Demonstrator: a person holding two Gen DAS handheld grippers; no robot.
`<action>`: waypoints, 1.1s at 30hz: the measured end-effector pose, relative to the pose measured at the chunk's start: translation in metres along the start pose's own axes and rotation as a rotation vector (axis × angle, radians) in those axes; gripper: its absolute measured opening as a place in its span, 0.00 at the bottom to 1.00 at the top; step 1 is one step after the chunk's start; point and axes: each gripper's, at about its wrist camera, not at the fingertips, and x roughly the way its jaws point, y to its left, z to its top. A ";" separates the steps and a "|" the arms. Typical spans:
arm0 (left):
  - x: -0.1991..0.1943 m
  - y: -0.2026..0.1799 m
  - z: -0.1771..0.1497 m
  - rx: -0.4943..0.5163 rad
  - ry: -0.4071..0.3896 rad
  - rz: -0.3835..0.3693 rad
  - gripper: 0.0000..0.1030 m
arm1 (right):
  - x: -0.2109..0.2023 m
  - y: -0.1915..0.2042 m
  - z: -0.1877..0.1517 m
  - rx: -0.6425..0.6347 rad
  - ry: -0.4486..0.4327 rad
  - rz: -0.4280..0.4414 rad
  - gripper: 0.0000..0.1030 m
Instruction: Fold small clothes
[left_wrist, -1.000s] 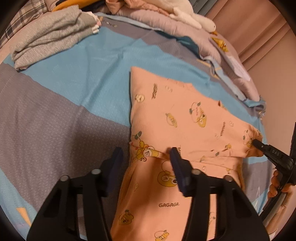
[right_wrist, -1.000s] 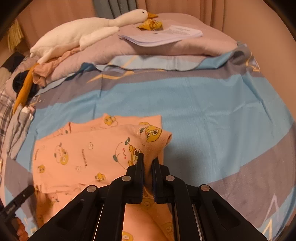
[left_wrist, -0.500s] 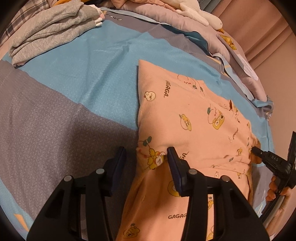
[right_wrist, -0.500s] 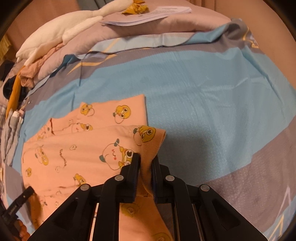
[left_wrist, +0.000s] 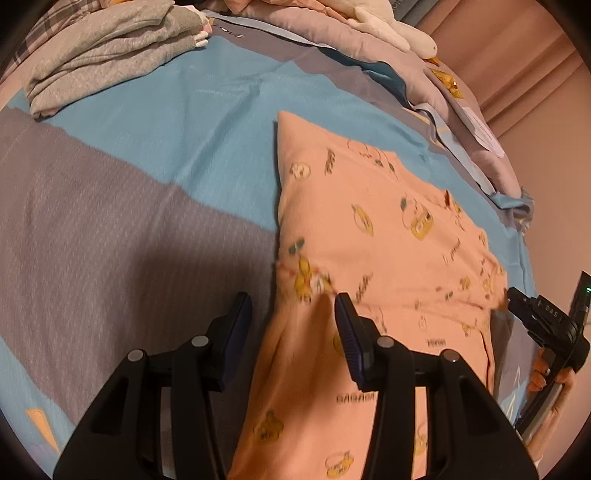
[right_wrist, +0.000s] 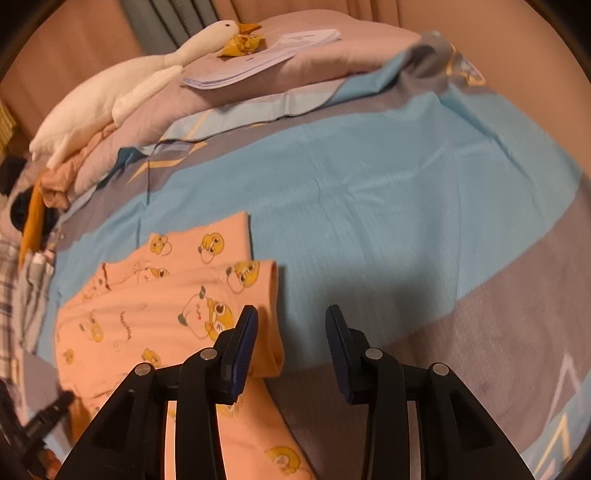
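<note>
Garment (right_wrist: 155, 325) lay folded on the bed (right_wrist: 406, 206), its flap laid over. Right gripper (right_wrist: 290, 332) had just been opening, releasing that flap; nothing remained between its jaws. Left gripper (left_wrist: 293, 321) stood released astride the near edge, steadying nothing.

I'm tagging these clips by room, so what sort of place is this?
Most likely a bedroom: the work surface is a bed with a blue and grey sheet, a pillow with a toy goose on it, and curtains behind.
</note>
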 end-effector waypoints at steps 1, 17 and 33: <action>-0.001 0.000 -0.003 0.002 0.002 -0.004 0.44 | 0.001 -0.002 -0.003 0.009 0.008 0.014 0.35; 0.008 0.007 0.002 0.012 -0.068 0.025 0.12 | 0.012 0.005 -0.018 0.032 0.048 0.108 0.08; 0.003 0.024 0.011 -0.057 -0.075 -0.038 0.13 | 0.001 -0.003 -0.030 0.057 0.027 0.149 0.05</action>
